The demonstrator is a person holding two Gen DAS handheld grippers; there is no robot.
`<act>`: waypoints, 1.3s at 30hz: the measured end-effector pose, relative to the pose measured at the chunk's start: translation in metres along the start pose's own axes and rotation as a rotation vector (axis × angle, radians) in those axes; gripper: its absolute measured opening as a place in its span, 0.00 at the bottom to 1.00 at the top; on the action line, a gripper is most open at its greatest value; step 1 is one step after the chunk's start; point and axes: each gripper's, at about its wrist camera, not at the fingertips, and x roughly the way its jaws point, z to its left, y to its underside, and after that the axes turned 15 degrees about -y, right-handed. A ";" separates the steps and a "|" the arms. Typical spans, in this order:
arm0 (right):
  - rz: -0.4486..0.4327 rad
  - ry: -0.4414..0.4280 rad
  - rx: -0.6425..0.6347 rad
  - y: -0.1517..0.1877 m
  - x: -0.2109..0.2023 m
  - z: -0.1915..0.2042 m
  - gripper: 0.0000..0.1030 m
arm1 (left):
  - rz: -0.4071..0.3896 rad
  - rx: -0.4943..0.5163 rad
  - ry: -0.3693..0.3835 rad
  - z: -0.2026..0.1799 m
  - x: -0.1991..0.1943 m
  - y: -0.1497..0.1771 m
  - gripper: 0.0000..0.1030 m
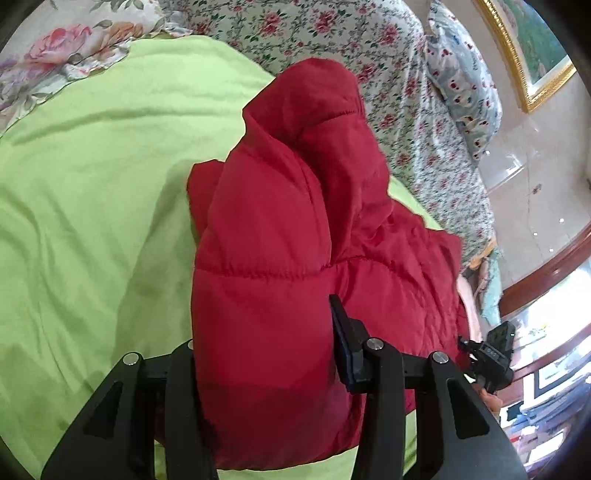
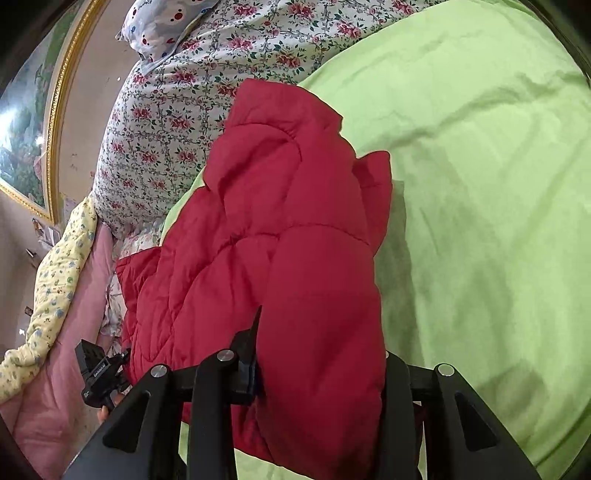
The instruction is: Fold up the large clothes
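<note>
On my left wrist view, the left gripper [image 1: 266, 354] is clamped on a thick roll of the red quilted puffer jacket [image 1: 295, 229]. The padded fabric fills the gap between the two black fingers [image 1: 351, 354] and bulges out past them on both sides.

On my right wrist view, the right gripper [image 2: 321, 369] is likewise closed on a bunched fold of the same jacket [image 2: 288, 240]. One black finger [image 2: 247, 354] presses into the padding on the left side of the fold. The opposite finger is mostly covered by the fabric.

The jacket lies heaped on a lime-green bedsheet [image 1: 92, 184], [image 2: 480, 184]. The part nearest each camera is gathered in the jaws and the far end rises in a rumpled mound. Stitched quilting seams run across the padding.

Behind the jacket I see a white quilt printed with small red flowers [image 1: 406, 92], [image 2: 166, 122]. A pale blue cushion with red spots [image 1: 465, 85], [image 2: 162, 26] rests on top of it. A gold-framed picture [image 1: 532, 55], [image 2: 33, 122] hangs on the wall beyond.

In the left view the other hand-held unit [image 1: 491, 358] shows at the right edge of the jacket. In the right view its counterpart [image 2: 99, 373] shows at the lower left, beside a pink blanket [image 2: 59, 369] and a yellow quilt with small blue flowers [image 2: 55, 288].
</note>
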 end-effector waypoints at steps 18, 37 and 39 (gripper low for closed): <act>-0.005 0.039 0.002 0.003 0.003 -0.002 0.45 | -0.045 0.063 -0.149 -0.017 0.004 -0.001 0.57; -0.012 0.196 -0.099 0.002 -0.007 0.011 0.78 | -0.142 0.093 -0.282 -0.019 -0.016 0.000 0.79; -0.021 0.261 -0.161 0.003 -0.008 0.020 0.80 | -0.171 0.084 -0.295 -0.018 -0.022 0.000 0.80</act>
